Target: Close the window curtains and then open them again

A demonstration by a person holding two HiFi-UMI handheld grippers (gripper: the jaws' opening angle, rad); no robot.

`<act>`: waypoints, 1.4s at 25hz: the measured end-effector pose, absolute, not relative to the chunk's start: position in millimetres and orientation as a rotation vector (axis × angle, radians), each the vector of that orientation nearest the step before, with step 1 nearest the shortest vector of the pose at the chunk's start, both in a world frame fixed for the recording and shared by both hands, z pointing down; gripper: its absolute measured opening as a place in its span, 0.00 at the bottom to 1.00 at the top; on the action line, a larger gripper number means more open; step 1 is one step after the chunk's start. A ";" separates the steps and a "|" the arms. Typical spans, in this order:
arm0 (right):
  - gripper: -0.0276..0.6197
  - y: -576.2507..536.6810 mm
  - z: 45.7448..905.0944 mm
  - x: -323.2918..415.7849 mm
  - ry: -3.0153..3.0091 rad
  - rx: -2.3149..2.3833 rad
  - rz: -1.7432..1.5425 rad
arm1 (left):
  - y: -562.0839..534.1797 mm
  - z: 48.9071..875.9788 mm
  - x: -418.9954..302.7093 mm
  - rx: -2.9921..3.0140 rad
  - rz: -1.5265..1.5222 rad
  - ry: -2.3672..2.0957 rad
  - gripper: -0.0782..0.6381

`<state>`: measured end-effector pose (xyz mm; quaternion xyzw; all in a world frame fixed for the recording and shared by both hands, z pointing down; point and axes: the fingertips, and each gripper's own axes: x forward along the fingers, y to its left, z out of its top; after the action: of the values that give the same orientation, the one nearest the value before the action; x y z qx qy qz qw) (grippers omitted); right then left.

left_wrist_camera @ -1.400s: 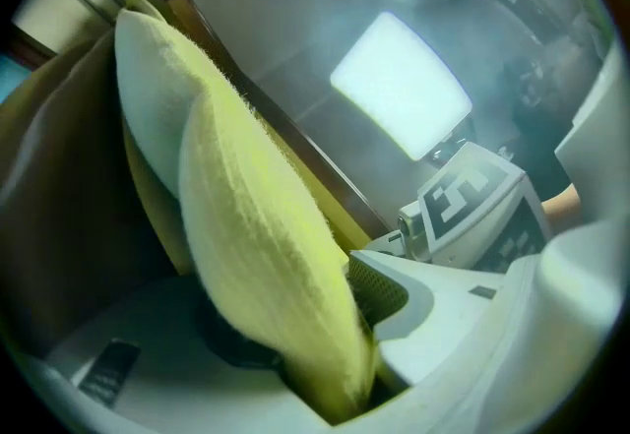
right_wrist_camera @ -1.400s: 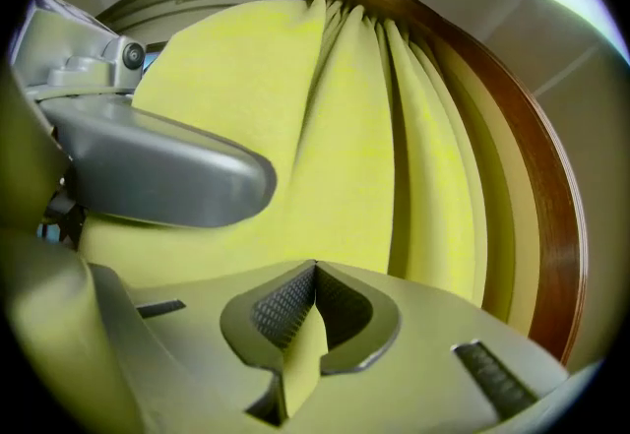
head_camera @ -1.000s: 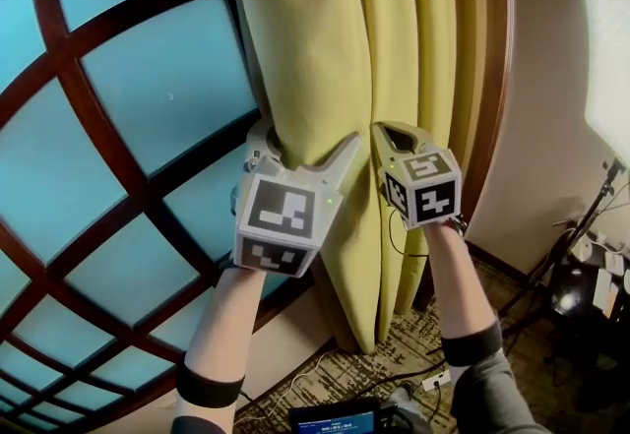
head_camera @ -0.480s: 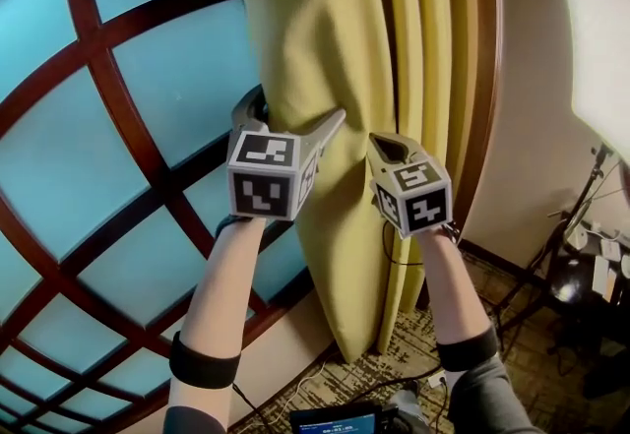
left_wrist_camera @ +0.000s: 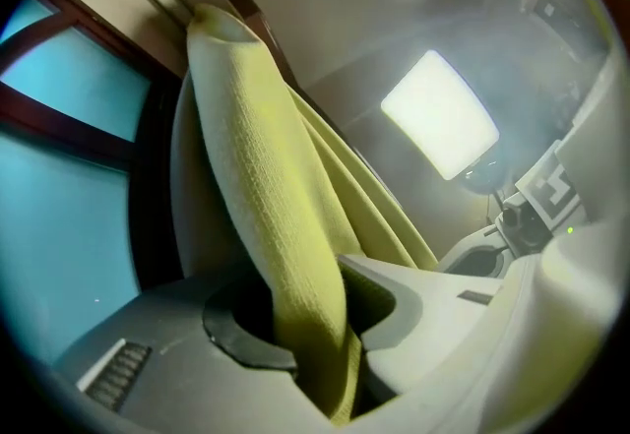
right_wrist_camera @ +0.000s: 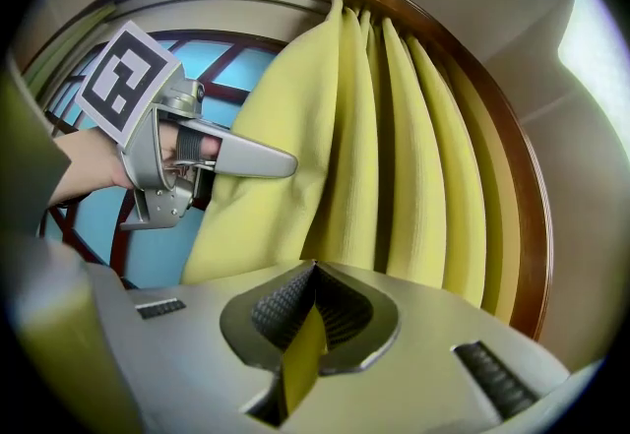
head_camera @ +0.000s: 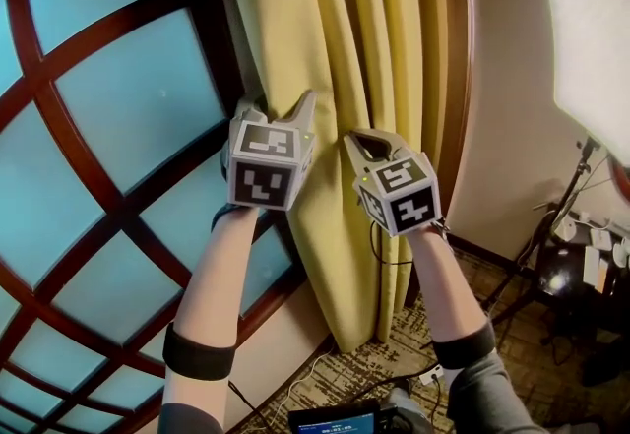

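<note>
Window panes (head_camera: 118, 127) with dark wooden bars stand uncovered at the left. Beside them, the left gripper (head_camera: 278, 107) has just been closing its jaws on the leading fold of the yellow curtain (head_camera: 364, 38) and pinches it. Just to its right, the right gripper (head_camera: 359, 140) has its jaws tight together on a thinner fold. The matching height probably lets the cloth travel evenly. The curtain hangs gathered against the right frame.

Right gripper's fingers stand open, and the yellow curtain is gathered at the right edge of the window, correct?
No: the right gripper is shut on a fold of the yellow curtain, as the right gripper view shows. The curtain is gathered at the right edge of the window.
</note>
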<state>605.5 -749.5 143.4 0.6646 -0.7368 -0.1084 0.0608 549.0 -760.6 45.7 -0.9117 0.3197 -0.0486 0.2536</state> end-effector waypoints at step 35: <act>0.06 -850.7 107.6 715.6 -2.239 1.871 -0.514 | -830.9 13.8 710.1 -2.422 -0.128 0.703 0.13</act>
<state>715.6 -850.7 107.6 0.6289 -0.7528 -0.1728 0.0891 710.1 -830.9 13.8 -0.9140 0.2652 -0.0483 0.3033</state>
